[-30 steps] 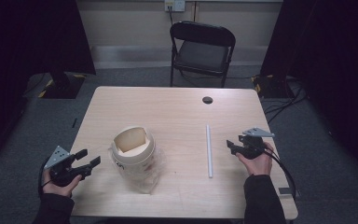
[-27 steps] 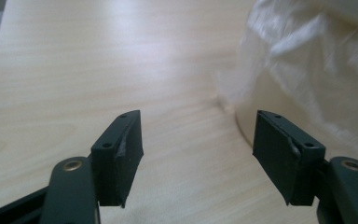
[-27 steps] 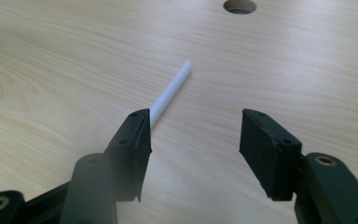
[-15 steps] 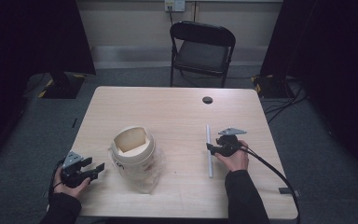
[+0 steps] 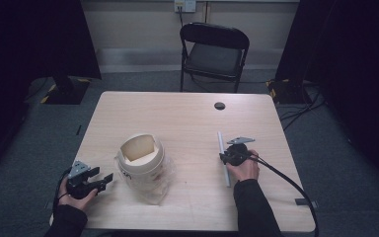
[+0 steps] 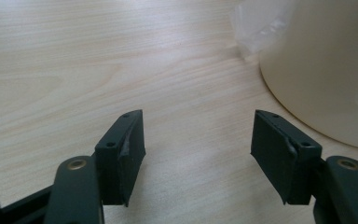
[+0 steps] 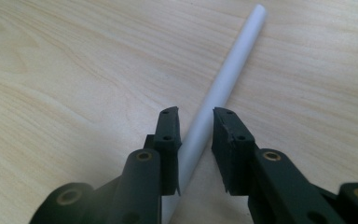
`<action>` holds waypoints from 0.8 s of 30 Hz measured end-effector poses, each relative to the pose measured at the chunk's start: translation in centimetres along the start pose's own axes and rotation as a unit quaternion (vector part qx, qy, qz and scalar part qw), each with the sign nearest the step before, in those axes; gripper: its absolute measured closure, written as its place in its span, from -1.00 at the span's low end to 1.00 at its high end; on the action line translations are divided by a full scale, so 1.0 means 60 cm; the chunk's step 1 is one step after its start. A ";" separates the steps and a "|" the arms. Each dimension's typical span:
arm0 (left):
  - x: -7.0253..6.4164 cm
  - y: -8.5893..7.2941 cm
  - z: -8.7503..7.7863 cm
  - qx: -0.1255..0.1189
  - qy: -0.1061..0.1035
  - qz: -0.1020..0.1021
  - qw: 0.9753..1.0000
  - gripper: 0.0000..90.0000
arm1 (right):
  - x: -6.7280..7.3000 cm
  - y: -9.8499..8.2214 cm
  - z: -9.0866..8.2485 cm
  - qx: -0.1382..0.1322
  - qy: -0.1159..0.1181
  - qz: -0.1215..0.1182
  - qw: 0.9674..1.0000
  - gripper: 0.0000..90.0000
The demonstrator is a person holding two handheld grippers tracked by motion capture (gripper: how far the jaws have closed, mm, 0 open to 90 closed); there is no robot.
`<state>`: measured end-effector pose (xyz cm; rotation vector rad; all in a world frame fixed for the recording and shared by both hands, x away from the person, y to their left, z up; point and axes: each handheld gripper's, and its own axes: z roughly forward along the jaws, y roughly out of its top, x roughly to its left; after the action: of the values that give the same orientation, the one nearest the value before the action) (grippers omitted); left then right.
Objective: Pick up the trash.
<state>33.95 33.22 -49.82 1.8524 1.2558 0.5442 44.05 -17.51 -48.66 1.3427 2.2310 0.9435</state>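
Note:
A thin white tube [image 5: 220, 143] lies on the wooden table [image 5: 177, 118], right of centre. My right gripper [image 5: 223, 158] is down on it, and in the right gripper view [image 7: 196, 126] the two jaws press the sides of the tube [image 7: 235, 60], which still rests on the table. A cream bucket [image 5: 140, 158] wrapped in a clear plastic bag [image 5: 155, 190] stands left of centre. My left gripper [image 5: 103, 177] hovers at the table's front left, just left of the bucket. In the left gripper view [image 6: 198, 140] the jaws stand wide apart with nothing between them, and the bucket [image 6: 326, 70] is at the right.
A black folding chair [image 5: 212, 52] stands beyond the far edge of the table. A dark round cable hole [image 5: 219, 105] sits near the far edge. The right gripper's cable [image 5: 286, 182] trails off the front right of the table.
My right gripper has moved left and down onto the white tube and closed its jaws on it. My left gripper has shifted right, onto the table's front left corner.

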 end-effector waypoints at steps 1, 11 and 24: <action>-0.001 0.000 0.000 0.000 -0.001 0.002 1.000 -0.23 | 0.000 0.000 0.000 0.000 0.000 0.000 1.000 0.72; -0.005 0.005 0.003 -0.007 -0.010 0.007 1.000 -0.22 | -0.019 0.000 -0.027 -0.013 0.009 -0.012 1.000 0.93; -0.003 0.009 0.000 -0.013 -0.009 0.003 1.000 -0.21 | -0.007 -0.020 -0.010 -0.009 0.024 -0.016 1.000 0.67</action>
<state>34.20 32.97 -49.39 1.8358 1.2262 0.5450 43.13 -18.49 -49.09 1.2865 2.2655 0.9929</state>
